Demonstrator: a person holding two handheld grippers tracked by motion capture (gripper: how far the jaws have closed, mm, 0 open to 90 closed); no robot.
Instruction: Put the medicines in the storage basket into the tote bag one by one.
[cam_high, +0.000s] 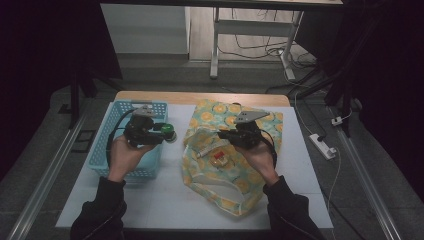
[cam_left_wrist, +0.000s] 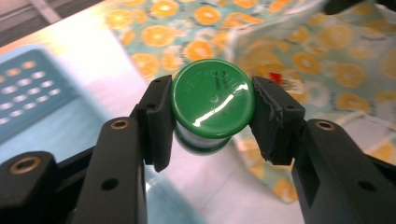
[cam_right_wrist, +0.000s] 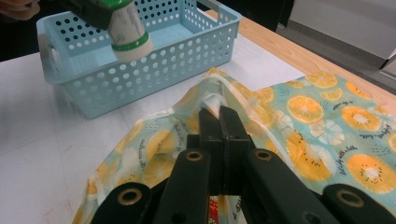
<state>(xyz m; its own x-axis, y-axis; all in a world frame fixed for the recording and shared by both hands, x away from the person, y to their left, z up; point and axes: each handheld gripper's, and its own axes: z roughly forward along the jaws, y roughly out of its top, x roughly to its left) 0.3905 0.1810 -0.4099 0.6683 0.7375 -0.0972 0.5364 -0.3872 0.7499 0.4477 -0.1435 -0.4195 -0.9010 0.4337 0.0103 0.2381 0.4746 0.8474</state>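
Clamped around a green-capped bottle (cam_left_wrist: 212, 105), our left gripper (cam_high: 150, 131) holds it clear of the white table (cam_high: 170, 200), above the near-right edge of the blue basket (cam_high: 107, 150). Farther right, our right gripper (cam_right_wrist: 219, 114) has its jaws pressed together on the rim of the orange-print bag (cam_right_wrist: 327, 116), lifting that edge up.
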